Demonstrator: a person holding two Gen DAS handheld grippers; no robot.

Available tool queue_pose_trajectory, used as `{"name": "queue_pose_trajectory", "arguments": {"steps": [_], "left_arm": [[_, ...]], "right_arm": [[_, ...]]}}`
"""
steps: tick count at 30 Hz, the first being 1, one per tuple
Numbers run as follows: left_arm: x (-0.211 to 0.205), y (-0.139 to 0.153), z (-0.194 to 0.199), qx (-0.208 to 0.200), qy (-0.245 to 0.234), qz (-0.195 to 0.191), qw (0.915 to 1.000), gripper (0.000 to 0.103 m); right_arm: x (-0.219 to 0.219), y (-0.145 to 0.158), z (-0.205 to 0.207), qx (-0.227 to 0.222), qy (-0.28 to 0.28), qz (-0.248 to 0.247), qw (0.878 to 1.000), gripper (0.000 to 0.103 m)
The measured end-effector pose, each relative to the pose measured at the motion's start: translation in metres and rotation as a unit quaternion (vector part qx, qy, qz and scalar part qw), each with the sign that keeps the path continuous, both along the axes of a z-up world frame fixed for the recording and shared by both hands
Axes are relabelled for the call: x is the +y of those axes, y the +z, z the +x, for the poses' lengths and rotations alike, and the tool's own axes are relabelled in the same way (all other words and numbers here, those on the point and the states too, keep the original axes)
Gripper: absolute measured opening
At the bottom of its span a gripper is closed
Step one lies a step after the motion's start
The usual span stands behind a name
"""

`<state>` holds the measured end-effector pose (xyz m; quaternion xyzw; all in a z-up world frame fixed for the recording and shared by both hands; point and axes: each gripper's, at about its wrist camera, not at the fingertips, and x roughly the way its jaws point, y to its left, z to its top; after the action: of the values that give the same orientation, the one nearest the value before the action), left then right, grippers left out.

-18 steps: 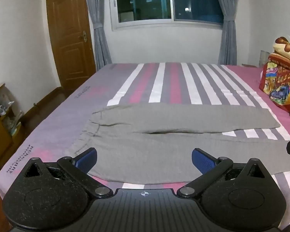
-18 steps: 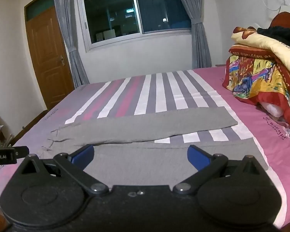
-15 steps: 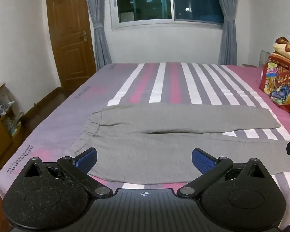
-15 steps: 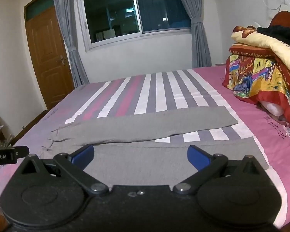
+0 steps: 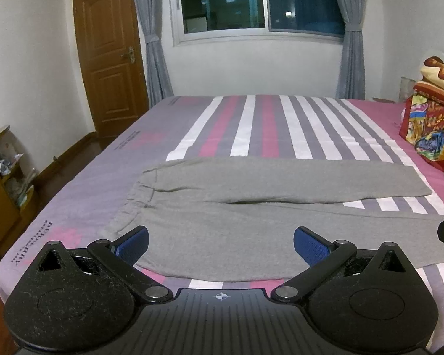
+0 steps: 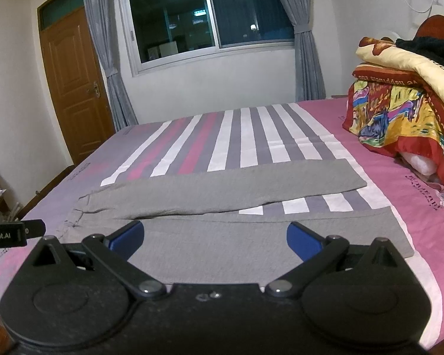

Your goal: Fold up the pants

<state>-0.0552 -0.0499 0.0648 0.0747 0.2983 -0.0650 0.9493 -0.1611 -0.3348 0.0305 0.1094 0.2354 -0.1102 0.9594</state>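
Pants spread flat on the bed, both claws wide open and holding nothing: I judge no fold has begun.

My left claw hangs with its blue pads spread far apart over the near edge of the gray cloth, close to the waistband at the left; my right claw is just as wide and free, over the near leg. Beyond it the far leg angles away, a wedge of striped bedsheet showing between the two. Next, I think, each claw must drop and pinch the near edge, one by the waist, one toward the cuff, to carry one leg onto the other. A folded blanket sits well apart at the right.
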Motion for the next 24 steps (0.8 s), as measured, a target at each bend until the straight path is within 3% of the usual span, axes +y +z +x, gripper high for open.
{"name": "queue_pose_trajectory", "arguments": {"steps": [12, 21, 24], "left_arm": [[0.0002, -0.0032, 0.0016, 0.001, 0.002, 0.002, 1.0, 0.103], [-0.0021, -0.0071, 0.006, 0.005, 0.006, 0.003, 1.0, 0.103], [-0.0024, -0.0085, 0.0061, 0.006, 0.006, 0.003, 1.0, 0.103]], "right_arm": [[0.0015, -0.0032, 0.0044, 0.002, 0.003, -0.004, 1.0, 0.103], [-0.0035, -0.0051, 0.0053, 0.03, 0.007, 0.003, 1.0, 0.103], [-0.0042, -0.0066, 0.0064, 0.016, 0.007, -0.01, 1.0, 0.103]]}}
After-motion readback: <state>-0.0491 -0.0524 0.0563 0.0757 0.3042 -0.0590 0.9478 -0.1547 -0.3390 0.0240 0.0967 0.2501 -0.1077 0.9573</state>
